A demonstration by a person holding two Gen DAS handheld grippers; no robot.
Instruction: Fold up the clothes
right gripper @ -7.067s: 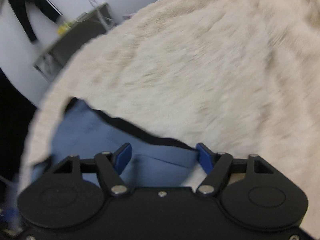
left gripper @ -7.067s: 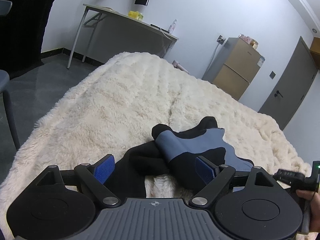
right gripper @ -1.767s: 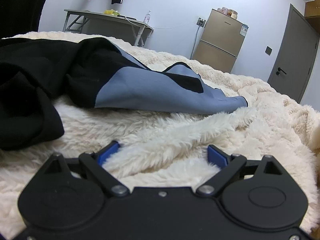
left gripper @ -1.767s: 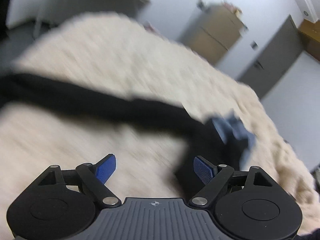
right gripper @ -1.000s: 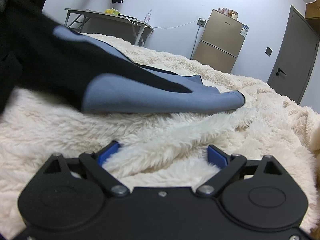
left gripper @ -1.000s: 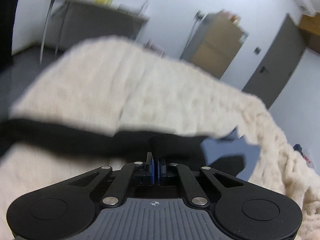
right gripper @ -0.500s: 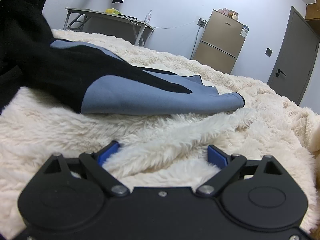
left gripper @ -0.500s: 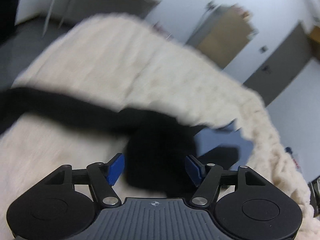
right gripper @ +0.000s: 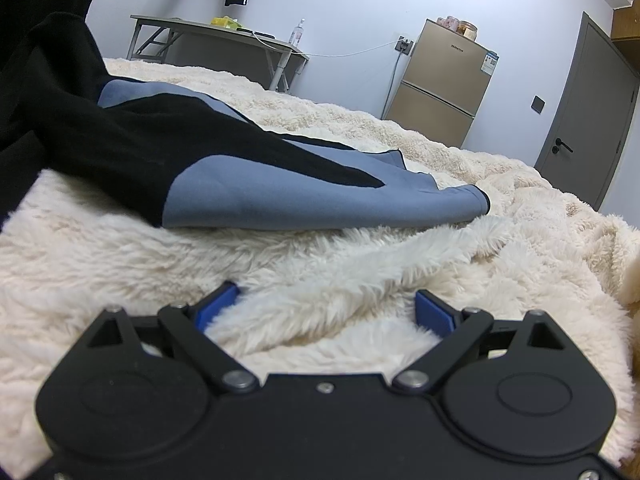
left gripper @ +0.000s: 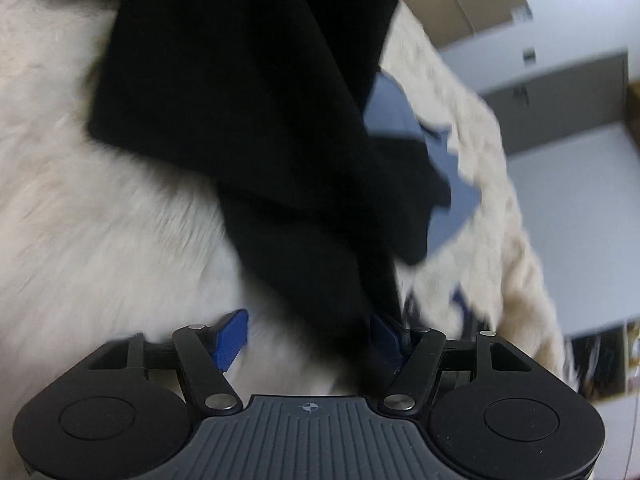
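Left gripper [left gripper: 310, 338]: jaws apart but closing, black fabric of garment [left gripper: 248, 92] between blue pads (view blurred). Right gripper [right gripper: 326, 310]: jaws wide apart, holding nothing, resting on fleece blanket [right gripper: 120, 260]. Black-and-blue garment [right gripper: 240, 188] lies spread on blanket just ahead.

Left wrist view: tilted down, close over black-and-blue garment [left gripper: 248, 112] ahead of fingers [left gripper: 232, 338]. Right wrist view: low, near-level across cream blanket [right gripper: 304, 280] beyond fingers [right gripper: 218, 308]. Shared: garment, blanket, fridge [right gripper: 444, 84].
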